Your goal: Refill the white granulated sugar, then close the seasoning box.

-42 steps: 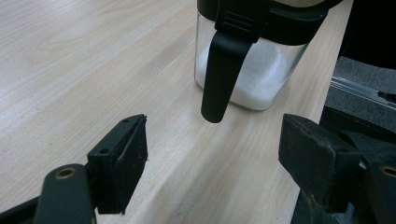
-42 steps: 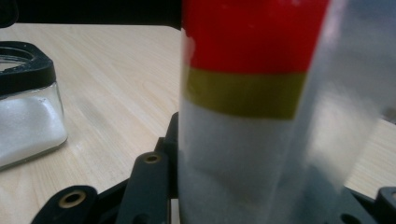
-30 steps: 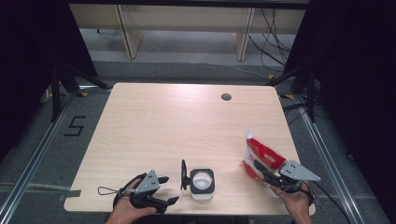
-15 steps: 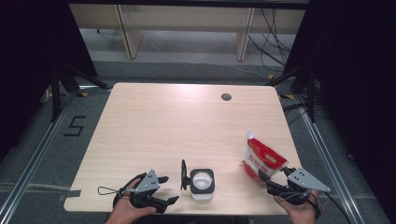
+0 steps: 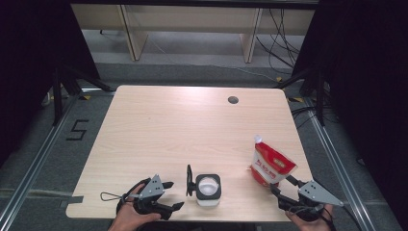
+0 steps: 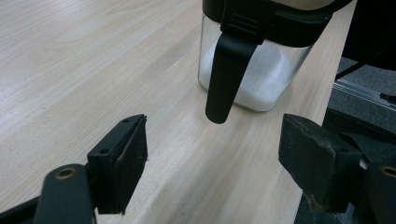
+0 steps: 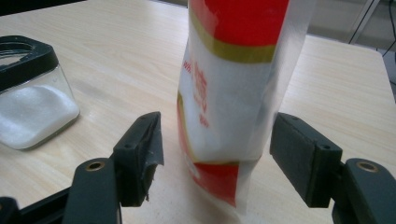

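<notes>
A red and white pouch (image 5: 270, 164) (image 7: 229, 84) stands upright on the table near its right front corner. My right gripper (image 5: 281, 184) (image 7: 219, 140) sits just behind the pouch at the table's front edge. Its jaws have just been opening; the pouch stands between the pads with a gap on each side. A clear jar (image 5: 209, 188) (image 6: 252, 70) (image 7: 32, 93) holding white powder stands at front centre, its black lid flap (image 5: 189, 179) (image 6: 226, 70) swung open to the left. My left gripper (image 5: 174, 195) (image 6: 212, 158) rests open left of the jar, with nothing between its fingers.
The light wooden table (image 5: 183, 130) has a cable hole (image 5: 233, 100) near its far right. Both hands sit at the front edge. Wooden furniture legs and cables lie on the floor beyond, with dark curtains at both sides.
My right gripper has opened off the pouch and drawn back toward the front right edge. The pouch, held tilted before, now stands free. The left gripper and jar have not moved.
</notes>
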A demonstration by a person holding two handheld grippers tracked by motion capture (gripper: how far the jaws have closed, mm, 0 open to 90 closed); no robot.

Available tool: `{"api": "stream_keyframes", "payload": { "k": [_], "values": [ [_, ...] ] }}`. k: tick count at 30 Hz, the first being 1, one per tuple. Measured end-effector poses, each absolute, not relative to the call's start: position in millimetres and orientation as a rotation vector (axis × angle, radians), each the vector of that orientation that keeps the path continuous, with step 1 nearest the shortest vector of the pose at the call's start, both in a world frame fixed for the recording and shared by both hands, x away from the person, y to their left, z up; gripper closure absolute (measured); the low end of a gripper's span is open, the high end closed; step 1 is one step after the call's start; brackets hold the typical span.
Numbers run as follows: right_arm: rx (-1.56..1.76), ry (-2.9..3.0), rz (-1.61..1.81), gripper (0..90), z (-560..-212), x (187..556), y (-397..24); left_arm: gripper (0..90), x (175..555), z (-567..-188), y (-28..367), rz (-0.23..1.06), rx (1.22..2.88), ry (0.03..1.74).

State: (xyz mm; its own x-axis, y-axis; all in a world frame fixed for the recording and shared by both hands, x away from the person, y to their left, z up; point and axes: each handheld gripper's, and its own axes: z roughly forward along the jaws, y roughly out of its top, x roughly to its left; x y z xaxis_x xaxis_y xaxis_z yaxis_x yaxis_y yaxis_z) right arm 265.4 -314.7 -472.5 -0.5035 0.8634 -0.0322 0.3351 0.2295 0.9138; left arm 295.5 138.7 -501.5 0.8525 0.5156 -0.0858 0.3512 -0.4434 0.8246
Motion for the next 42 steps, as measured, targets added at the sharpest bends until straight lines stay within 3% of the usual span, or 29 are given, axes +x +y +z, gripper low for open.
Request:
{"api": "stream_keyframes", "payload": {
  "k": [29,37,42],
  "values": [
    [1.146,2.030,1.221,32.7,-476.1,240.6,-309.4,26.3,294.3,-494.6,139.2,0.184,2.015,0.634],
    [1.127,2.074,1.207,32.6,-479.7,241.2,-305.5,38.4,294.7,-478.1,141.0,0.180,2.002,0.641],
    [1.138,2.081,1.210,32.6,-480.8,240.7,-306.4,51.8,294.6,-468.1,141.6,0.227,1.995,0.604]
  ]
}}
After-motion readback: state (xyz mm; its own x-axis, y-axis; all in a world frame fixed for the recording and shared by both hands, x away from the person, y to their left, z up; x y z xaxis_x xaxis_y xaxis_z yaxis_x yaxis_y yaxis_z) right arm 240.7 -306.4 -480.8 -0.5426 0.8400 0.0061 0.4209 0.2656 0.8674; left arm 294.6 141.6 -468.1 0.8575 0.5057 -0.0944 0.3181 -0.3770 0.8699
